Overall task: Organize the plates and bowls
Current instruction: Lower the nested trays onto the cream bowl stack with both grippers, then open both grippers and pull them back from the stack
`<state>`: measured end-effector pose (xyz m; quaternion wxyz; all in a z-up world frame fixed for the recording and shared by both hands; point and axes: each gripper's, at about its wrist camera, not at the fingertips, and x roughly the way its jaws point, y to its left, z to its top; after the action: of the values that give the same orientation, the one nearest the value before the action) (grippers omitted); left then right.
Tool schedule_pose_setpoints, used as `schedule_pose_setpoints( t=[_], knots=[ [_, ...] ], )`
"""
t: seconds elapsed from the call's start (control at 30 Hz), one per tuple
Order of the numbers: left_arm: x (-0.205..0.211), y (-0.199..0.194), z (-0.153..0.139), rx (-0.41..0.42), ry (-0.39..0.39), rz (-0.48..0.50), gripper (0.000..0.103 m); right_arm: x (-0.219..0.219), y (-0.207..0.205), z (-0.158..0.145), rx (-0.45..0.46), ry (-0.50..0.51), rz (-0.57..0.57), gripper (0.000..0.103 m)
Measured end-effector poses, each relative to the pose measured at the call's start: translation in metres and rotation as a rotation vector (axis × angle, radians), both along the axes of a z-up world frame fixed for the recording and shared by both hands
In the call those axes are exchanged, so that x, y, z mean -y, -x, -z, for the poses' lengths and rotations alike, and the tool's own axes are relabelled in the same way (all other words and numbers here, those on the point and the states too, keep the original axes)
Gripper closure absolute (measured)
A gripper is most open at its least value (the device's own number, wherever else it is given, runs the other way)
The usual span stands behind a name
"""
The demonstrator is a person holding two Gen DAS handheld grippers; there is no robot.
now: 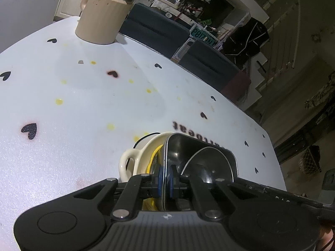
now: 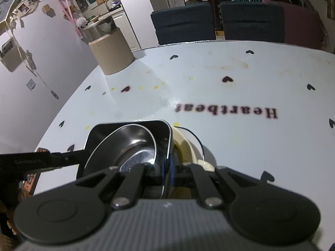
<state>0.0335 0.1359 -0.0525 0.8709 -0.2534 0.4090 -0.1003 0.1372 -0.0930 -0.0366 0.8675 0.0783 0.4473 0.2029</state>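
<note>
A black square plate (image 1: 184,148) with a round black bowl (image 1: 207,165) inside it sits over a cream handled bowl (image 1: 134,161) with something yellow in it, on the white table (image 1: 83,96). My left gripper (image 1: 165,179) is shut on the square plate's rim. In the right wrist view my right gripper (image 2: 167,173) is shut on the opposite rim of the same square plate (image 2: 125,131), with the round bowl (image 2: 125,146) inside and the cream bowl (image 2: 188,146) beside it. The left gripper's arm (image 2: 41,161) shows at the left.
A beige jug with a metal lid (image 1: 104,16) stands at the table's far end; it also shows in the right wrist view (image 2: 111,50). Dark blue chairs (image 2: 184,23) line the far table edge. The tablecloth carries black hearts and the word "Heartbeat" (image 2: 228,110).
</note>
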Motion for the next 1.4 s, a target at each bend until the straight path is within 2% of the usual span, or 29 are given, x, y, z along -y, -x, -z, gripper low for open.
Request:
schedule_pose_setpoints(
  t=[0.27, 0.3, 0.4, 0.47, 0.53, 0.6, 0.7, 0.83, 0.97, 1.03, 1.1, 1.4],
  knots=[
    [0.001, 0.004, -0.008, 0.006, -0.036, -0.005, 0.097, -0.001, 0.002, -0.001, 0.006, 0.010, -0.001, 0.092],
    [0.001, 0.005, -0.011, 0.012, -0.044, -0.007, 0.094, -0.001, 0.003, -0.002, 0.011, 0.012, 0.003, 0.092],
    [0.000, 0.010, -0.017, 0.026, -0.060, -0.012, 0.092, 0.004, 0.007, -0.005, 0.028, 0.001, 0.025, 0.083],
    [-0.001, 0.012, -0.021, 0.029, -0.065, -0.014, 0.085, 0.008, 0.010, -0.008, 0.044, -0.002, 0.041, 0.076],
    [0.001, 0.014, -0.026, 0.032, -0.082, -0.016, 0.073, 0.010, 0.014, -0.012, 0.068, -0.003, 0.051, 0.070],
    [0.004, 0.017, -0.032, 0.045, -0.111, -0.015, 0.064, 0.012, 0.019, -0.017, 0.094, -0.014, 0.061, 0.058],
    [0.008, 0.025, -0.041, 0.073, -0.140, -0.009, 0.049, 0.016, 0.031, -0.025, 0.151, -0.030, 0.080, 0.046],
    [0.012, 0.040, -0.053, 0.123, -0.183, -0.011, 0.026, 0.022, 0.050, -0.033, 0.233, -0.035, 0.114, 0.034],
    [0.014, 0.056, -0.065, 0.174, -0.224, -0.017, 0.013, 0.030, 0.066, -0.038, 0.295, -0.040, 0.156, 0.022],
    [0.015, 0.064, -0.071, 0.206, -0.241, -0.026, 0.004, 0.033, 0.074, -0.041, 0.323, -0.039, 0.179, 0.020],
    [0.016, 0.072, -0.077, 0.231, -0.262, -0.027, 0.000, 0.037, 0.079, -0.041, 0.346, -0.037, 0.200, 0.015],
    [0.023, 0.101, -0.083, 0.288, -0.350, -0.031, 0.000, 0.042, 0.116, -0.044, 0.483, 0.006, 0.241, 0.000]
  ],
)
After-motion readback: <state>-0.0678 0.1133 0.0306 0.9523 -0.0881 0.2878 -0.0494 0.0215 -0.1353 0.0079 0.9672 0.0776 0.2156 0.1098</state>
